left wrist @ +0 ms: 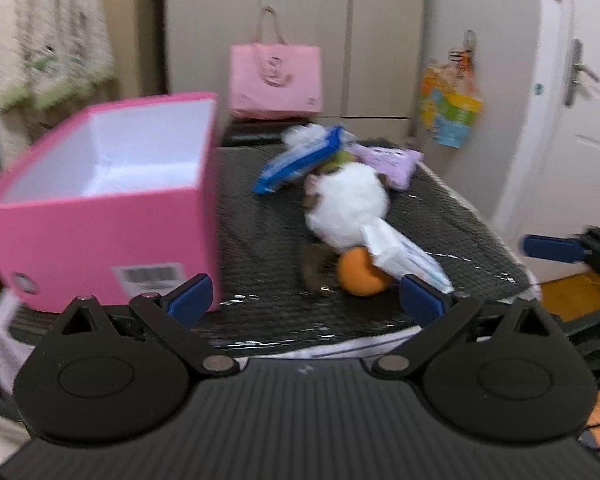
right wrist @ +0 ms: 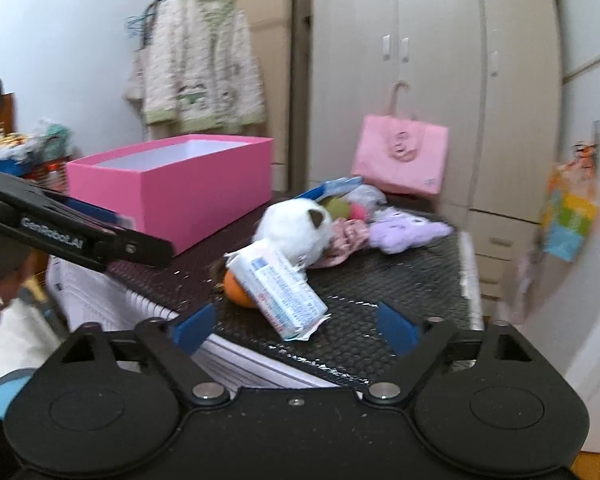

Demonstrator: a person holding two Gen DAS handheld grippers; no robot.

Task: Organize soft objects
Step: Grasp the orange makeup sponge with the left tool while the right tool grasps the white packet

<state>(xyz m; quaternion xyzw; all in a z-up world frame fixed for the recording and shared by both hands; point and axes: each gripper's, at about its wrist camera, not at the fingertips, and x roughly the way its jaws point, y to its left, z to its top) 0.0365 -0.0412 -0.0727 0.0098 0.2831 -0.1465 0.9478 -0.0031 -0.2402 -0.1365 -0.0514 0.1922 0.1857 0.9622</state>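
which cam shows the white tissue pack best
The right wrist view: the tissue pack lies nearly whole in the centre, printed face up, leaning on the orange ball. The left wrist view shows it blurred and foreshortened.

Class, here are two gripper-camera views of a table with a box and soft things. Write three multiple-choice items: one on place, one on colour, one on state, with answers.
1. Where does the tissue pack lie?
A. in the box
B. against the orange ball
C. on the floor

2. What colour is the open box?
A. pink
B. green
C. black

3. How do the right gripper jaws stand?
A. shut on the pack
B. shut on nothing
C. open, nothing between

Answers: 1 B, it leans over the orange ball; 2 A, pink walls; 3 C, blue pads apart.
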